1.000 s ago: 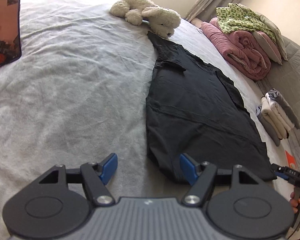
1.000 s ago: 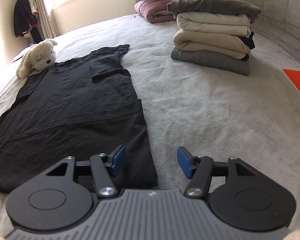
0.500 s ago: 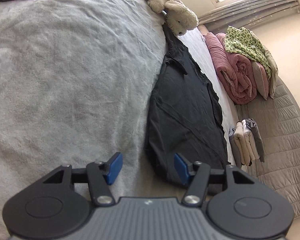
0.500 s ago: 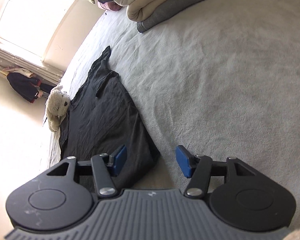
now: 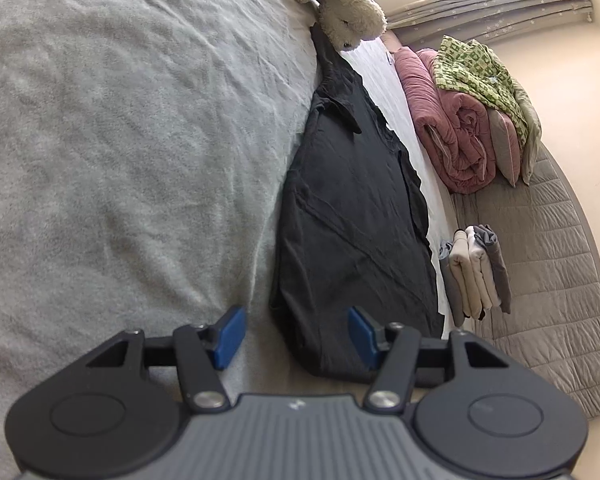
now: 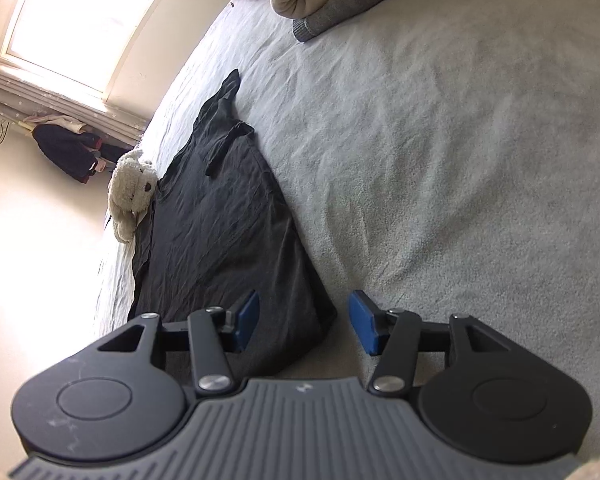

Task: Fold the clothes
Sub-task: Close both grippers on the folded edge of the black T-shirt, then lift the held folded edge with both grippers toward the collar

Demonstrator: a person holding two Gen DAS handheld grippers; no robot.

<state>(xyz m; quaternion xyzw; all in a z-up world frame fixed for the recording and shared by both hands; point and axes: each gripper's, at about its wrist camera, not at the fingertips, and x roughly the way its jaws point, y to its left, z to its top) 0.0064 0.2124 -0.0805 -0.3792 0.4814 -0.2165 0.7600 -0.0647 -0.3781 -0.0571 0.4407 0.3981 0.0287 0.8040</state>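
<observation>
Shirt [image 5: 352, 216], black and short-sleeved, lies flat on the grey bed [image 5: 120, 140], its hem end nearest both cameras and its collar end far off beside a plush toy [image 5: 340, 4]. Left tool [image 5: 296, 332] hovers with its blue pads wide apart and nothing between them; the shirt's near left corner sits in the gap, closer to the right pad, with bare bed under the left pad. Right tool [image 6: 306, 322] is likewise spread wide and empty, and the shirt's near right corner [image 6: 320, 320] lies between its pads, nearer the left one, with bare bed by the right pad. Whether either tool touches the fabric cannot be told. A stack of folded clothes [image 5: 476, 272] rests well beyond the shirt, near a rolled pink blanket [image 5: 448, 120].
</observation>
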